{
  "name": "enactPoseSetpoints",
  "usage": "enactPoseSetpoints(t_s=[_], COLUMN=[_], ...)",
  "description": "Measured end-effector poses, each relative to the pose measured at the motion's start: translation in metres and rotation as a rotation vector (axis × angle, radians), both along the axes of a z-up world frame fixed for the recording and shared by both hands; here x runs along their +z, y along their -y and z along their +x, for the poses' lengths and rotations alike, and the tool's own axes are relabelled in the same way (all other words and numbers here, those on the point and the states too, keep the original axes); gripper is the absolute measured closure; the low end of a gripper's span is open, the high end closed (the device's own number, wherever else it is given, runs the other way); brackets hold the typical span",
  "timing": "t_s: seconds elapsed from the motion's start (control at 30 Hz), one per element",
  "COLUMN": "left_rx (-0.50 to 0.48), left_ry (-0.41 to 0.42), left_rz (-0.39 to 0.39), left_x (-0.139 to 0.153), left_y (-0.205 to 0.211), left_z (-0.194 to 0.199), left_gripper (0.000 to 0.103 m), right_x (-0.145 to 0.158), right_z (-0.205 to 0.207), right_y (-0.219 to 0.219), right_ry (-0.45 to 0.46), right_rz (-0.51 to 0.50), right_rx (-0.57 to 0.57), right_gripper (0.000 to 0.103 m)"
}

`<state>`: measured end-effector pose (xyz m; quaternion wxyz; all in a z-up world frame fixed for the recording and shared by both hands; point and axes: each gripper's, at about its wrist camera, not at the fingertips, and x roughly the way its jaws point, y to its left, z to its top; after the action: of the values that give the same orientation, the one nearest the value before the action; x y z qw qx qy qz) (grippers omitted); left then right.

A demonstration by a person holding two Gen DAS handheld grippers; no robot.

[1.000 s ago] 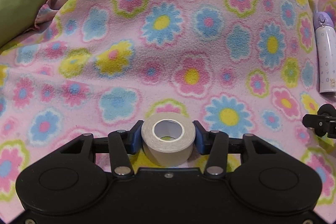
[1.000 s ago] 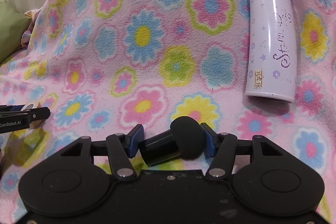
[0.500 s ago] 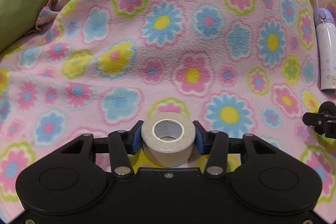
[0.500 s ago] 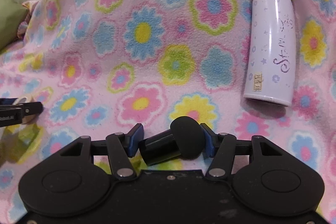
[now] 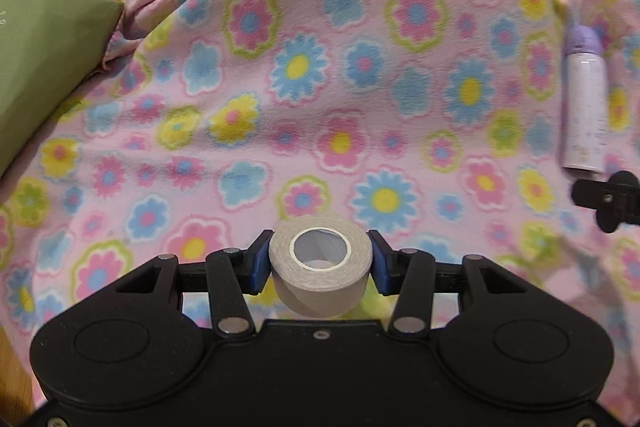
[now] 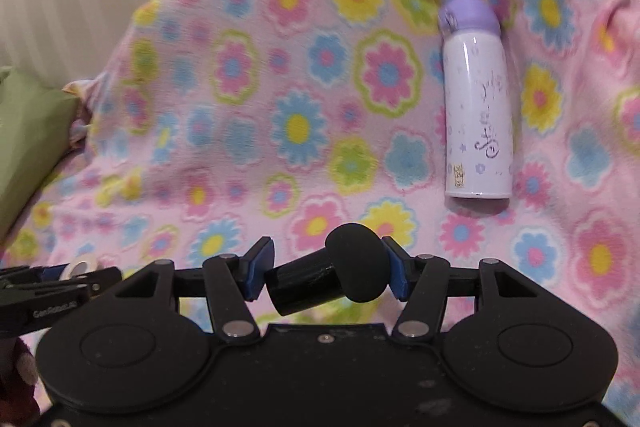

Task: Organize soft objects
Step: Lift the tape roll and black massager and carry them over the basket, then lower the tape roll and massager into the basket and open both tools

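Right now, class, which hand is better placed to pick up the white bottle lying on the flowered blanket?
Right, marginally: the bottle lies nearer its tongs, but they grip a black microphone; the left tongs clamp a tape roll.

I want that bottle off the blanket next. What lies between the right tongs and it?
On the blanket, nothing: only bare fleece lies between the right tongs and the bottle. But they are already shut on a black microphone, which fills the jaws.
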<state>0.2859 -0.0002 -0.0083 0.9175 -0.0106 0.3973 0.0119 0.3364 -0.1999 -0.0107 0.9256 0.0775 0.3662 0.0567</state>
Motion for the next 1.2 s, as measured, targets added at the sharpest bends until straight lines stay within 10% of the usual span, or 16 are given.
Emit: enactPoseSetpoints(t_s=[0.47, 1.2], left_rx=[-0.058, -0.014], left_ry=[-0.031, -0.103], left_rz=[-0.078, -0.086], left_x=[0.047, 0.029], left_y=[0.020, 0.017], left_z=[-0.099, -0.234], left_gripper=[0.055, 0.055], right_x=[0.058, 0.057], right_z=[-0.122, -0.279], right_y=[-0.012, -0.031], right_ry=[-0.027, -0.101], right_rz=[0.116, 0.122], right_rx=[-0.049, -0.099], right_gripper=[0.046, 0.045])
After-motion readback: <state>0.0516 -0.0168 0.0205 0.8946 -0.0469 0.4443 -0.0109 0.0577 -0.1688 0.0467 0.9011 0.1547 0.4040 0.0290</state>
